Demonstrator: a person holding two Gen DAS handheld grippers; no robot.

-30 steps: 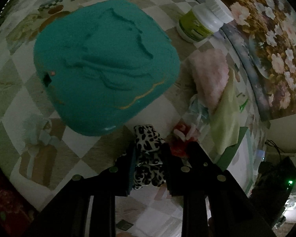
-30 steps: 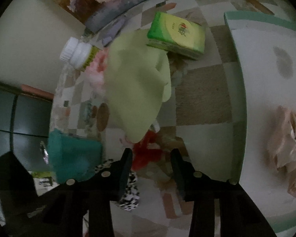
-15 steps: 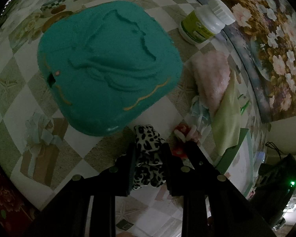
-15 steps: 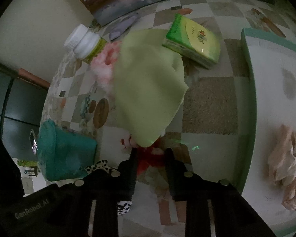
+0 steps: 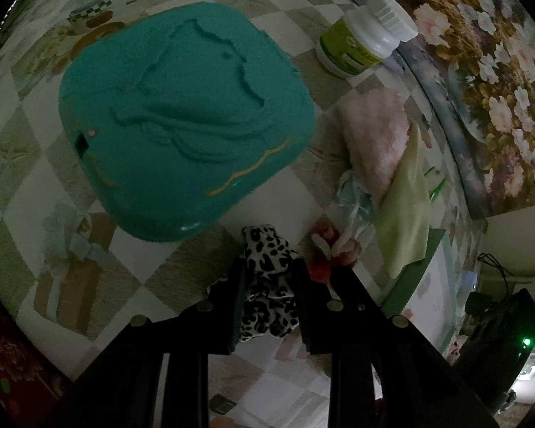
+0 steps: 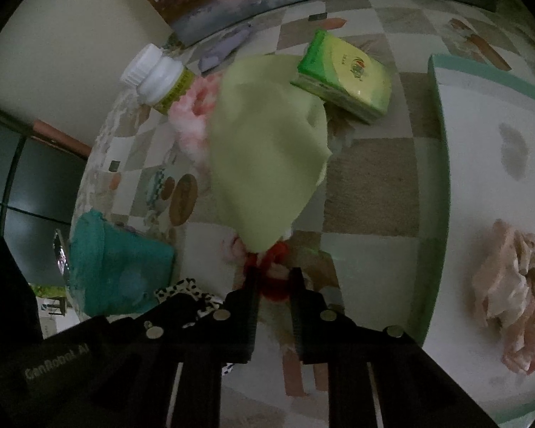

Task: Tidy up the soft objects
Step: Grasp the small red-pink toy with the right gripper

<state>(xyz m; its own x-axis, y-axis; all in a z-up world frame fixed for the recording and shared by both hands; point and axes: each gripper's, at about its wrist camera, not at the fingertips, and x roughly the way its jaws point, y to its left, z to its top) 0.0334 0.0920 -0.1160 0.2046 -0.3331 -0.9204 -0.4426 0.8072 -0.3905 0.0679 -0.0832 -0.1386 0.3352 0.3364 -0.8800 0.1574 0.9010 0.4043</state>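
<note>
Dimly lit as both views are, small details wash out: the red and white soft item (image 6: 273,278) is half hidden behind the right gripper (image 6: 274,285) and under the tip of the pale green cloth (image 6: 264,164), so its exact shape cannot be made out, and the label on the white-capped bottle (image 5: 365,41) is unreadable. The leopard-print fabric (image 5: 267,285) is likewise partly covered by the left gripper (image 5: 269,278); only its upper bunch and a lower fold show between the dark fingers (image 5: 235,306). That fabric sits squarely between the left fingers, which are closed on it, with its top poking out past their tips toward the teal fuzzy cushion (image 5: 182,117). The red and white item lies between the right fingers (image 6: 248,306), whose jaws have just been closing; the pads appear to press on its red part, gripping it. Both grippers point steeply down at the checkered worktop (image 6: 371,178) and stand side by side, the right one's fingers showing just beside the leopard fabric in the left view. A pink fluffy cloth (image 5: 374,135) lies under the green cloth's edge, a green tissue pack (image 6: 342,78) rests touching the green cloth's far corner, and a crumpled pinkish cloth (image 6: 510,299) sits on the white tray (image 6: 481,114) at the right, its far side cut off by the picture's rim.
</note>
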